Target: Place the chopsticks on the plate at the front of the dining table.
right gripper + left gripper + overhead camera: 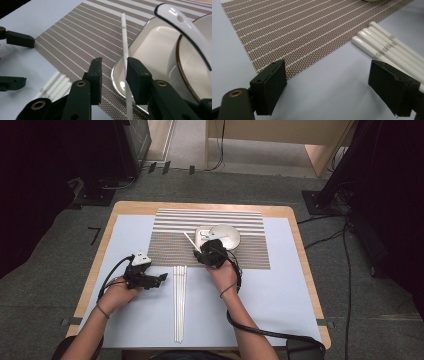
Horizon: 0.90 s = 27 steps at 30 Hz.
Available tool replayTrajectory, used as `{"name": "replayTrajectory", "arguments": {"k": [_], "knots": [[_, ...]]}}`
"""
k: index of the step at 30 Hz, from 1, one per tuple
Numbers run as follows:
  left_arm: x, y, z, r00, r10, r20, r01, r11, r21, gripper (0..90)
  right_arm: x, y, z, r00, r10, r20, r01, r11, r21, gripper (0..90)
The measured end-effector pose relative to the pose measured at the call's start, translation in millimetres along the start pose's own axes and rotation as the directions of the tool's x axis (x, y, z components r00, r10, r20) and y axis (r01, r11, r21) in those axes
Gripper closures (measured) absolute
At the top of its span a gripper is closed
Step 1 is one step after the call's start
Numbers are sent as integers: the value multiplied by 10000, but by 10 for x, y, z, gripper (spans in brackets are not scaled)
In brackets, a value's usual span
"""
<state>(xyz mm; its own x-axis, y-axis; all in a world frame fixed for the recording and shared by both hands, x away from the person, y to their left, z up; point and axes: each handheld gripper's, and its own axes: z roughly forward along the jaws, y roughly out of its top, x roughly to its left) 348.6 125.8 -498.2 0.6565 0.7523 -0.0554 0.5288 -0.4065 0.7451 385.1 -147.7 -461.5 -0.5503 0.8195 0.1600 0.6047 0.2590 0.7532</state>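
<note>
**Right tool loosed around one chopstick at the dish; left tool standing off**

Observed from the high view: a striped placemat (210, 239) lies on the pale sheet covering the counter (295, 290), with a white rectangular dish (203, 235) and a round plate (225, 234) set on it. The right tool (206, 251) sits at the near edge of the dish.

In the right gripper view, a single white chopstick (124, 37) runs up between this tool's jaws and leans on the rim of the dish (150, 47). The jaws stand parted; the stick lies against the right-hand pad and clear of the other, so it is not clamped. My judgement: the rim props the stick, allowing it to be let go without rolling onto the mat.

The remaining chopsticks (179, 302) lie bundled side by side on the sheet, just below the placemat and between the two hands, presumably staged there for easy picking one at a time.

The left tool (161, 279) rests beside them, jaws wide and empty (328, 87), pointing toward the stick ends (384, 48) without touching them. It appears to be waiting.
</note>
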Motion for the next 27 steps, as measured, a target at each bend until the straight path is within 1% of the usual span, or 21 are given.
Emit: {"name": "replayTrajectory", "arguments": {"k": [6,8,14,16,21,27], "knots": [[1,0,0,10000,2,0,-2,10000,0,147,51,-23,-39,9999,-16,-142,17,10000,67,651],[1,0,0,10000,-8,6,8,10000,-7,147,63,-38,-53,9998,38,-193,-36,10000,77,645],[1,0,0,10000,-10,7,10,10000,-6,147,116,-64,-84,9995,-17,-317,20,10000,75,620],[1,-1,0,10000,-28,20,28,10000,-11,147,131,-78,-90,9993,-56,-370,58,10000,70,621],[2,-1,0,10000,-29,20,29,10000,-16,147,161,-126,-99,9988,18,-482,-11,9999,138,629],[2,-1,0,10000,-45,27,45,10000,-30,147,197,-174,-103,9986,1,-524,6,9999,138,629]]}}
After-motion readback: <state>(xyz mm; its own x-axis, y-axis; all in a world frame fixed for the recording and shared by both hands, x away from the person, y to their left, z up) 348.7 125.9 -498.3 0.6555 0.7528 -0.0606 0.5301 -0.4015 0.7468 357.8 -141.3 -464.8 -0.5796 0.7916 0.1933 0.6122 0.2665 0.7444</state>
